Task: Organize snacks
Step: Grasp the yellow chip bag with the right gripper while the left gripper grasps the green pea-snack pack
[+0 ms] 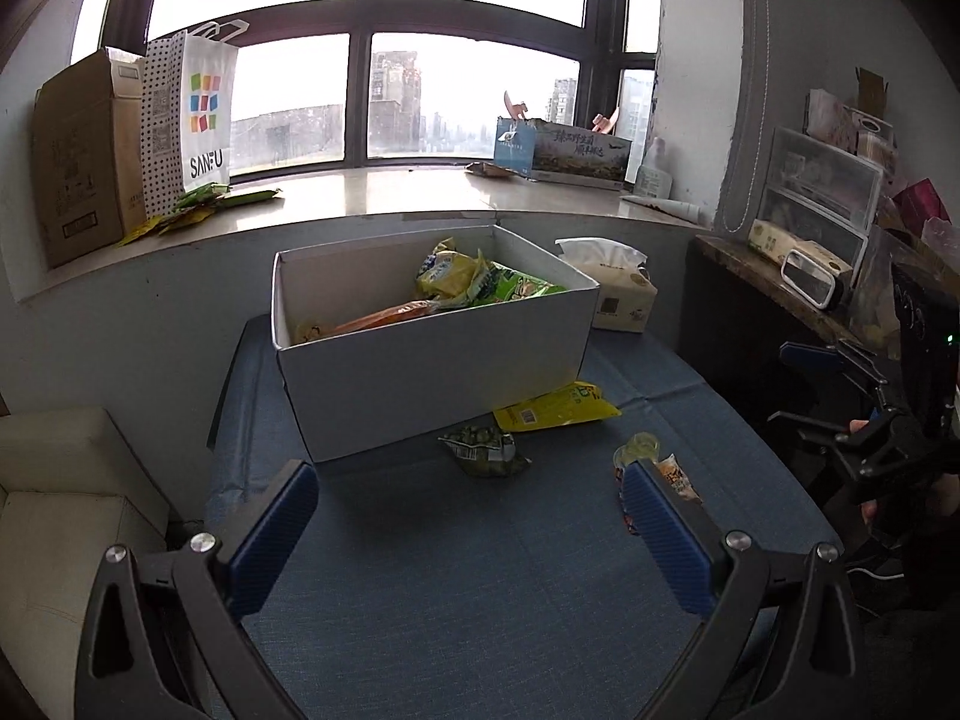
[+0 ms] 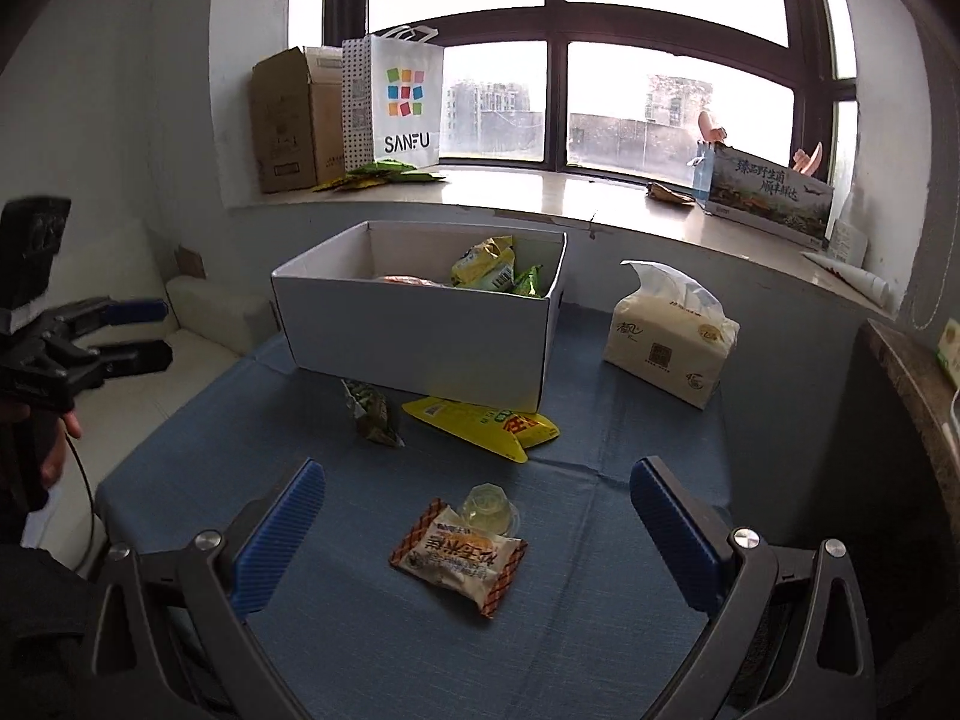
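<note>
A white box [image 1: 432, 372] [image 2: 420, 330] stands on the blue table [image 1: 480, 570] [image 2: 570, 630] and holds several snack packets [image 1: 474, 282] [image 2: 492, 270]. In front of it lie a yellow packet [image 1: 555, 407] [image 2: 480, 420], a green pea packet [image 1: 483, 450] [image 2: 369, 414], a clear jelly cup [image 1: 639, 447] [image 2: 489, 507] and an orange-white cake packet [image 1: 678, 477] [image 2: 459, 558]. My left gripper [image 1: 471, 516] is open and empty above the table, short of the pea packet. My right gripper [image 2: 477, 516] is open and empty, its fingers either side of the cake packet and cup.
A tissue pack [image 1: 618, 288] [image 2: 669, 342] stands right of the box. The windowsill [image 1: 390, 192] [image 2: 540, 192] carries a cardboard carton [image 1: 78, 162] [image 2: 288, 120], a SANFU bag [image 1: 201, 114] [image 2: 399, 102], green packets and a printed box [image 1: 576, 153] [image 2: 768, 192]. Shelves with clutter [image 1: 828, 222] stand right.
</note>
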